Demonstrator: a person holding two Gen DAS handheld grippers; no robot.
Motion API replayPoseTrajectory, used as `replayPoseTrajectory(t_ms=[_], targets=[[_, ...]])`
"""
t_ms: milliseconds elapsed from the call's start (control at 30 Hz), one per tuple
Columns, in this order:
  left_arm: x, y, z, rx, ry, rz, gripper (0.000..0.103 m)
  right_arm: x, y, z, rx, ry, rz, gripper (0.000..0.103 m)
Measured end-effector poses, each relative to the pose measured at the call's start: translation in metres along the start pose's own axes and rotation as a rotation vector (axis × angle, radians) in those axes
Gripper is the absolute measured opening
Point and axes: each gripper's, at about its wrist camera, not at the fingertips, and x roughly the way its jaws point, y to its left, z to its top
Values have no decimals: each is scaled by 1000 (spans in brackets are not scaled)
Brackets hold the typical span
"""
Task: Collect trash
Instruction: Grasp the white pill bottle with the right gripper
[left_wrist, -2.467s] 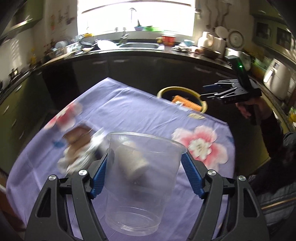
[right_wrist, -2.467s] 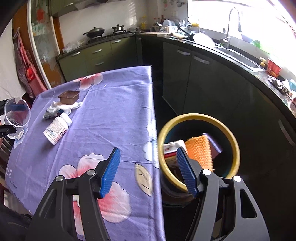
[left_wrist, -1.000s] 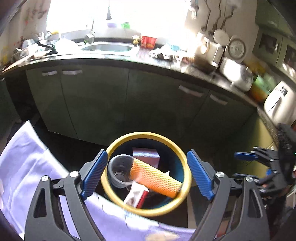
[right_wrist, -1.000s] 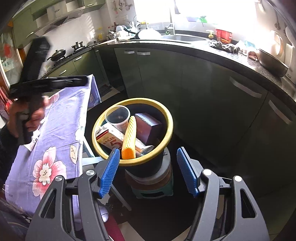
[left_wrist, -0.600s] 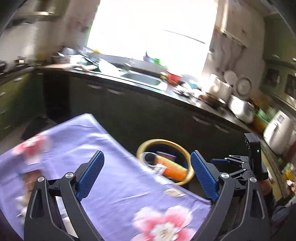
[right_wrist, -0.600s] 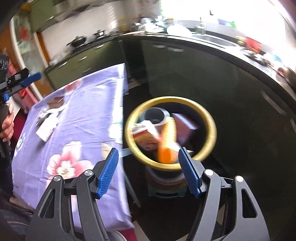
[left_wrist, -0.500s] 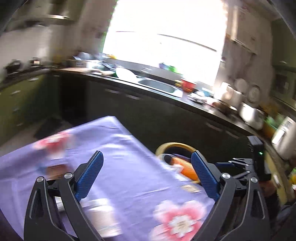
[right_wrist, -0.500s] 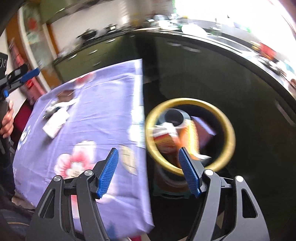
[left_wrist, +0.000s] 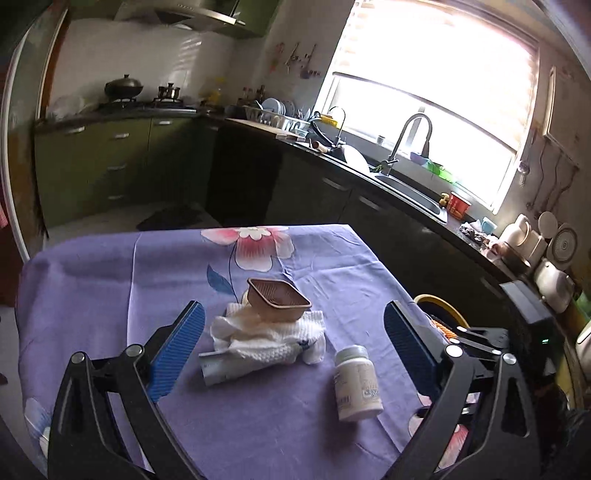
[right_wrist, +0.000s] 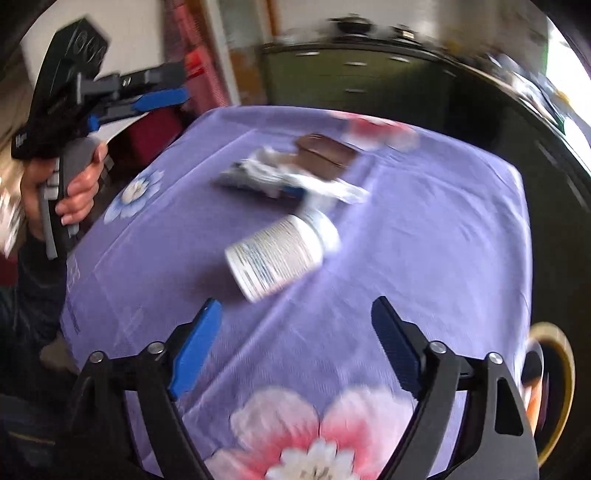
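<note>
Currently I am hovering both grippers, left gripper (left_wrist: 291, 347) spread and empty, right gripper (right_wrist: 295, 343) with jaws just opening on nothing, over the lying white bottle (right_wrist: 282, 254) on the purple tablecloth (left_wrist: 110, 266) (it may roll away if nudged) and risking tipping the brown tray (left_wrist: 279, 299) off the tissue heap (left_wrist: 266, 338).

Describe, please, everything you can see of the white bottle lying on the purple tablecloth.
The white bottle is a squat, opaque cylinder that looks like plastic, with a pale ribbed screw cap, closed, and a printed label wrapped round its body; the print is too small to read. It lies on its side on the flowered purple tablecloth, cap towards the crumpled white paper but apart from it. Neither gripper touches it.
</note>
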Motion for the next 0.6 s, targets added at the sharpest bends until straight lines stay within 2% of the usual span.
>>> replayPoseTrajectory(t_ms=[33,100,200,267,400,600], targets=[[-2,2,-2,0,-1,-2,93,8,3,6,-52,10,2,91],[-2,-1,-2,10,-2,-2,93,23,6,16,-134,42,-11,93],[-3,-1,-5,19,-2,-9,93,42,1,25,-210,90,20,98],[-3,-1,-6,21,-5,-11,93,55,-3,29,-252,128,37,98],[-2,1,-6,9,-2,-9,93,73,-6,37,-285,147,77,98],[3,6,-8,-10,13,-11,93,77,-3,44,-304,123,130,97]])
